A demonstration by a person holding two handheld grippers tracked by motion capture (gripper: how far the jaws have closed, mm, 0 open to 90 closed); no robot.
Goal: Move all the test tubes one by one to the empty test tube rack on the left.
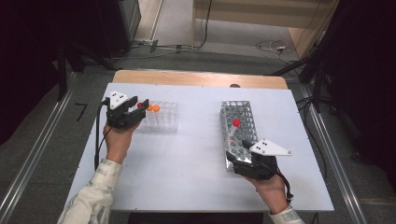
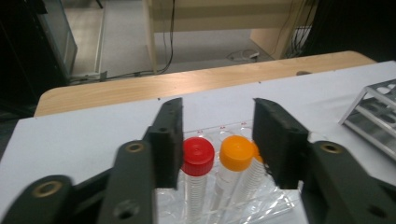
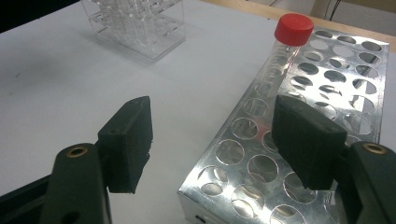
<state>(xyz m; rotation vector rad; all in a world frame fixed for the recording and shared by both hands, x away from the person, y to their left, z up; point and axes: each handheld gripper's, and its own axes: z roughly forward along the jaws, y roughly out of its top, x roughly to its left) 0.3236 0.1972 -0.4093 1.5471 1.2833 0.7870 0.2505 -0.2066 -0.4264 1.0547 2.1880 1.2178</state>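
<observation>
A clear plastic rack stands at the table's left and holds a red-capped tube and two orange-capped tubes. My left gripper is at the rack's left end. Its jaws stand apart around the red and orange caps; the red cap is close beside the left jaw, and neither pad presses on it. At the right lies a metal rack of round holes with one red-capped tube leaning in it. My right gripper is open over the rack's near left corner, holding nothing.
The white table top spreads between the two racks. A wooden strip runs along the far edge, with cables on the floor beyond. A sleeved forearm comes in at the bottom left.
</observation>
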